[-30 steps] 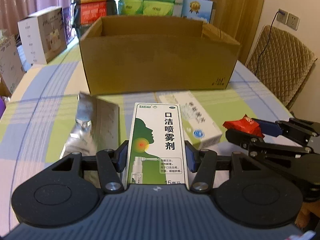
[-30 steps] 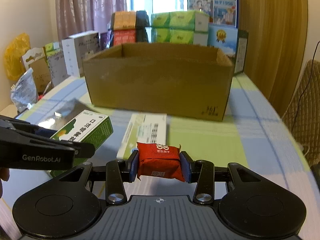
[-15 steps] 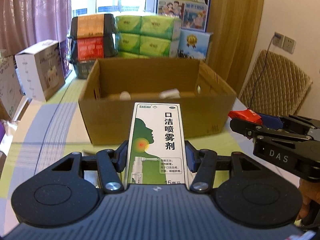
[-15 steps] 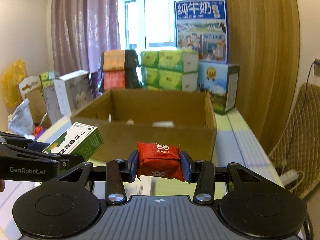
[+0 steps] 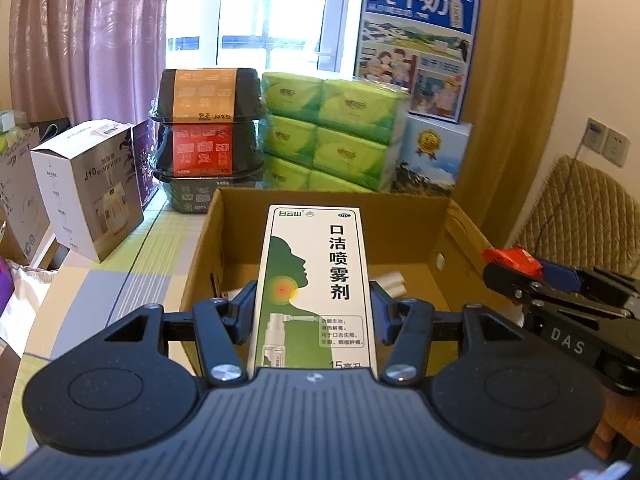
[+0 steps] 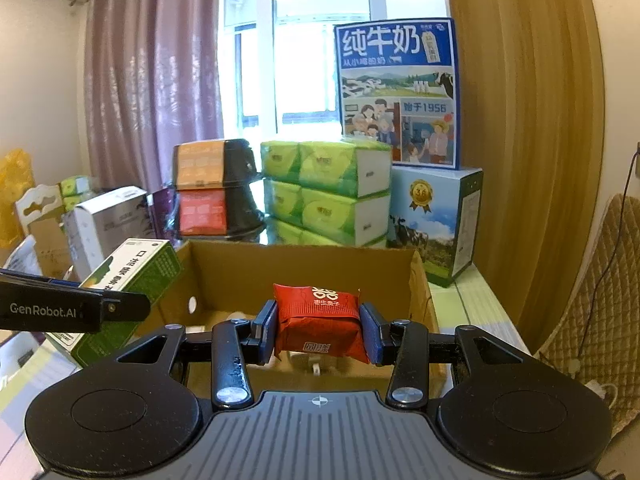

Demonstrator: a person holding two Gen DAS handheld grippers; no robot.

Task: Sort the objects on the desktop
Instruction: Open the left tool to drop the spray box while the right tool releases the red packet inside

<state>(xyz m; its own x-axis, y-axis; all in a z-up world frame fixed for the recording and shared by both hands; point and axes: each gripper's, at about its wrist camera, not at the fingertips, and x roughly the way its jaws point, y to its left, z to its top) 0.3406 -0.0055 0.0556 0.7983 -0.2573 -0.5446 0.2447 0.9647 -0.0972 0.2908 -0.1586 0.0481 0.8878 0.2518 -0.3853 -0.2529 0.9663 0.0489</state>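
Note:
My left gripper [image 5: 313, 316] is shut on a green and white spray box [image 5: 316, 280], held flat above the open cardboard box [image 5: 208, 248]. In the right wrist view the same spray box [image 6: 132, 272] hangs at the left over the cardboard box [image 6: 420, 280] rim, with the left gripper [image 6: 120, 306] on it. My right gripper [image 6: 318, 330] is shut on a red snack packet [image 6: 320, 320] above the box's near wall. From the left wrist view the right gripper [image 5: 516, 276] and its red packet [image 5: 512, 258] sit at the right. A few small white items [image 5: 392, 282] lie on the box floor.
Behind the cardboard box stand stacked black food tubs [image 5: 208, 136], green tissue packs [image 5: 332, 136] and blue milk cartons [image 6: 400, 92]. A white appliance box [image 5: 88, 188] stands at the left. A quilted chair [image 5: 580, 216] is at the right.
Both grippers have risen and moved forward from the table to above the cardboard box, each still holding its item. The items left on the table have dropped out of view.

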